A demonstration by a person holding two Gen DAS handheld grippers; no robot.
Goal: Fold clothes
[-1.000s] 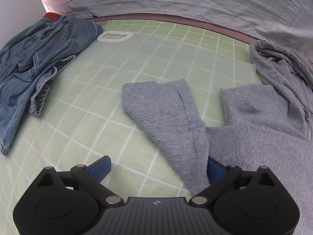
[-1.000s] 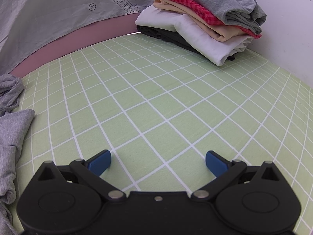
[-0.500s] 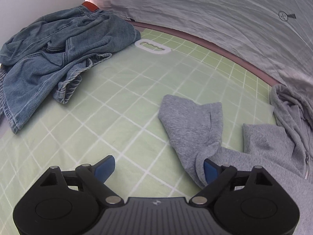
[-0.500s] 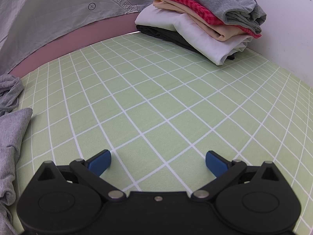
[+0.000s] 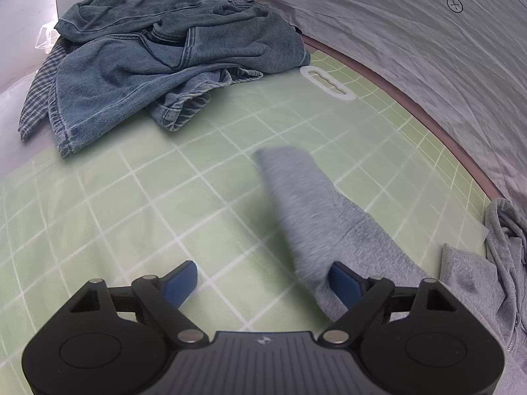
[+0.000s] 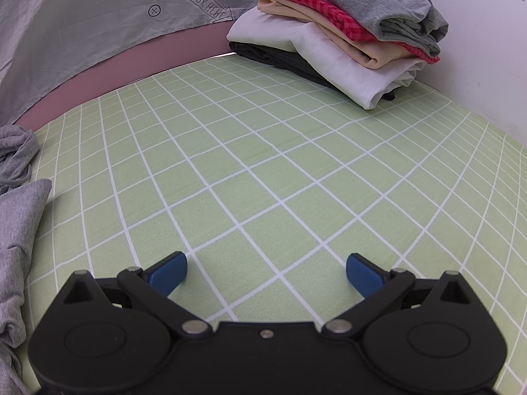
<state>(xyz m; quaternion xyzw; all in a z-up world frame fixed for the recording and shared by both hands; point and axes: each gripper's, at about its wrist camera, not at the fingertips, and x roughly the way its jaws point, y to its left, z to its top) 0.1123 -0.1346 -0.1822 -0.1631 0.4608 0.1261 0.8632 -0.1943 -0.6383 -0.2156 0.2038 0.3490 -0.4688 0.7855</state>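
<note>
A grey hoodie [image 5: 411, 270] lies on the green checked mat [image 5: 131, 204], with its sleeve [image 5: 303, 204] stretched toward the far left and blurred by motion. My left gripper [image 5: 263, 283] hovers low over the sleeve's near end. Its jaws are closing. The sleeve's edge lies between them against the right blue pad [image 5: 344, 284], while the left pad [image 5: 179, 283] stands apart over bare mat. In the right wrist view the hoodie's body [image 6: 19, 230] shows at the left edge. My right gripper [image 6: 266, 273] stands open over bare mat, nothing between its fingers.
Crumpled blue jeans [image 5: 164, 59] on a checked shirt lie at the far left. A white plastic handle piece [image 5: 326, 82] sits beside them. A grey sheet [image 5: 428, 33] lines the back. A stack of folded clothes [image 6: 329, 39] stands at the far right by the wall.
The left view has swung and rolled toward the jeans, which now look larger. The sleeve now lies longer and narrower, and the left jaws have narrowed a little. The right view is unchanged.
</note>
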